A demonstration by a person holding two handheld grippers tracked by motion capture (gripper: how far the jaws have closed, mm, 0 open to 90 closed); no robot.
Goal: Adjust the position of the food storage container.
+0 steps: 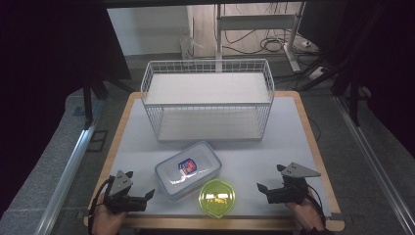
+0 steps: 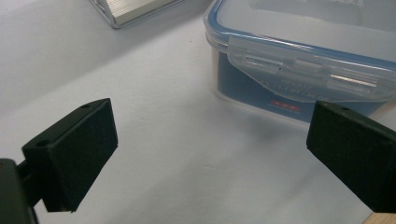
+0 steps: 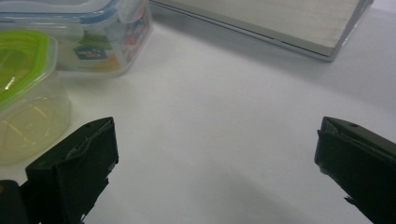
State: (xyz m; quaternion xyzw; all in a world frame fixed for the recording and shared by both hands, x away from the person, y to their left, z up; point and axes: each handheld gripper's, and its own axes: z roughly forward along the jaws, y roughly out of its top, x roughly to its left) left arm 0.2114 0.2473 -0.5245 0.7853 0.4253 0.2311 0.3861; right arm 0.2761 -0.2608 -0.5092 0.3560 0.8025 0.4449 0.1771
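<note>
The left tongs (image 1: 141, 190) and the right tongs (image 1: 268, 178) are black, and each has a grey three-cornered plate on top. Their two jaws are thick black blocks with small screw holes. Thin black cables loop back over the person's hands.

Left gripper (image 2: 210, 154) open w/ blue-lidded box (image 2: 299, 60) just ahead, apart.

A clear rectangular box (image 1: 188, 170) with a blue-rimmed, latched lid lay flat and closed on the white surface (image 1: 274, 147), turned at a slant. Just beside its near corner stood a round clear tub (image 1: 217, 198) with a green lid, upright.
</note>
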